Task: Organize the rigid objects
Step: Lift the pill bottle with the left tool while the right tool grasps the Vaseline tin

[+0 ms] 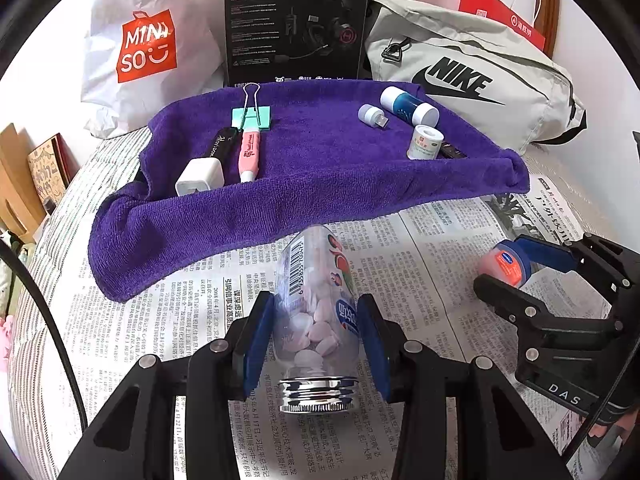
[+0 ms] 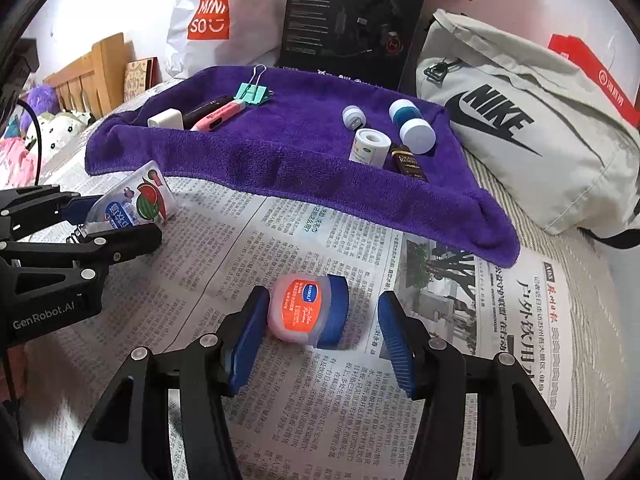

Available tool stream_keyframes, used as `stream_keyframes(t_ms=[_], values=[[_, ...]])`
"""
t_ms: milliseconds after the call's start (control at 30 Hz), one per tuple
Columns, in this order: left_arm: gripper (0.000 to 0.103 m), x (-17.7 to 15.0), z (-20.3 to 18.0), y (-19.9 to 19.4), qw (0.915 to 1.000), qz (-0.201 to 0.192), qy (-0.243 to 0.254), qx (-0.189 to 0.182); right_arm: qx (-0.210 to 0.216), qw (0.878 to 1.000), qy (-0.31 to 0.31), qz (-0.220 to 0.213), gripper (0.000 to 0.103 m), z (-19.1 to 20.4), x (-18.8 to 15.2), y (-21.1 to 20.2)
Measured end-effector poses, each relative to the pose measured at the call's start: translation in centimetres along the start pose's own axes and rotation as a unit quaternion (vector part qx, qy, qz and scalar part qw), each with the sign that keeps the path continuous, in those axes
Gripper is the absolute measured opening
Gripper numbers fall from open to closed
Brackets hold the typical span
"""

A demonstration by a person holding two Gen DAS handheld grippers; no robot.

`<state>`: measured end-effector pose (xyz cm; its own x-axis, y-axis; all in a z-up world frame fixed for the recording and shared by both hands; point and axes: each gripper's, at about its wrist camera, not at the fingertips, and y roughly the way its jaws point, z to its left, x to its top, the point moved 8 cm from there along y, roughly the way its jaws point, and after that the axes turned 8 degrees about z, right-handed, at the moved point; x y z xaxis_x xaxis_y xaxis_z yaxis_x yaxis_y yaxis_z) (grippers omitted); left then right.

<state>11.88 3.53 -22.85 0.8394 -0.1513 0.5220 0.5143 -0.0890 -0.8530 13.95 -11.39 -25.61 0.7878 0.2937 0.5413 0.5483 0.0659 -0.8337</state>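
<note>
A bed covered with spread newspaper [image 2: 280, 240] carries everything; striped bedding shows at its left and right edges, and a wooden headboard [image 2: 92, 76] stands past the far left corner. Along the far edge, left to right, stand a white shopping bag [image 1: 136, 40], a black headset box [image 1: 296, 24] and a grey sling bag [image 1: 472, 76] with a red paper bag [image 1: 504, 20] behind it.

A purple towel [image 1: 312, 168] lies across the far half of the newspaper, its near edge raised in a fold. At the towel's left end lie a white charger [image 1: 198, 178], a black pen [image 1: 220, 142], a pink highlighter [image 1: 250, 154] and a mint binder clip [image 1: 251, 118]. At its right end lie a small white USB plug [image 1: 372, 115], a blue-and-white tube [image 1: 408, 106], a white roll [image 1: 425, 142] and a dark bar [image 2: 408, 162] just beside the roll.

On the near half, the left gripper [image 1: 316, 336] pinches a clear candy bottle [image 1: 316, 300] between its blue pads, cap toward the camera, near the towel's front fold. To the right, the right gripper [image 2: 324, 336] has its fingers spread around a small pink jar [image 2: 308, 310] with a blue lid; the left pad looks to touch it, the right pad stands apart. Bare newspaper lies open between the two grippers and along the near edge.
</note>
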Motion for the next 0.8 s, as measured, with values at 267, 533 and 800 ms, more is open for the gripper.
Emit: stream_keyframes(t_ms=[267,533,800], values=[[0.04,0.03,-0.06,-0.03,1.0,0.0,-0.001,-0.001,0.036,0.999,0.005,0.001,0.044,-0.07,-0.06,0.07],[0.04,0.03,-0.07,-0.09,1.0,0.0,0.0,-0.001,0.05,0.999,0.0,0.0,0.037,0.29,-0.14,0.01],[0.039,0.04,-0.14,-0.13,1.0,-0.001,0.003,0.003,0.067,0.998,0.01,0.0,0.037,0.02,-0.19,-0.04]])
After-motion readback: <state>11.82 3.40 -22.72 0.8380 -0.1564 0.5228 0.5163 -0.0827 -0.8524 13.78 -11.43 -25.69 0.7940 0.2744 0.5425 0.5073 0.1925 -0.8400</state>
